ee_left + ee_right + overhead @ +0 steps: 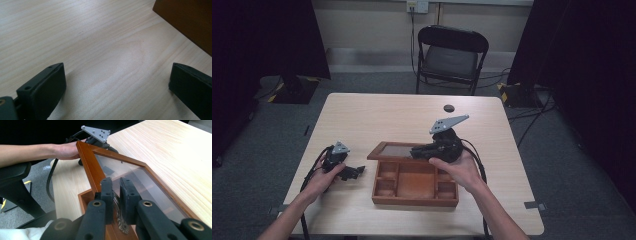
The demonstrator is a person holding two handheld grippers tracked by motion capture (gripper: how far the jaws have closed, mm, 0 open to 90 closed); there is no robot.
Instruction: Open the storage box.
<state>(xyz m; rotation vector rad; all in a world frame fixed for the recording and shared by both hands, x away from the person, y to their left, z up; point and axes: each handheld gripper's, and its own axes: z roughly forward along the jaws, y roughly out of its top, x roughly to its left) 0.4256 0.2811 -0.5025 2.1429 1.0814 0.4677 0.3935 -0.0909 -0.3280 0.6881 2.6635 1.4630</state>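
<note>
Right gripper [116, 192] is pinching the metal clasp [119, 218] on the box lid [130, 173], jaws nearly closed (mid-frame); left gripper [117, 85] is idling wide open, empty, over bench [87, 37].

Folding chair [451, 56], grey carpet [562, 165].

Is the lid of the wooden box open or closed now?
Open. The glass-paned lid is lifted off the wooden box, whose compartments show, and the right gripper is shut on the lid's metal clasp.
</note>
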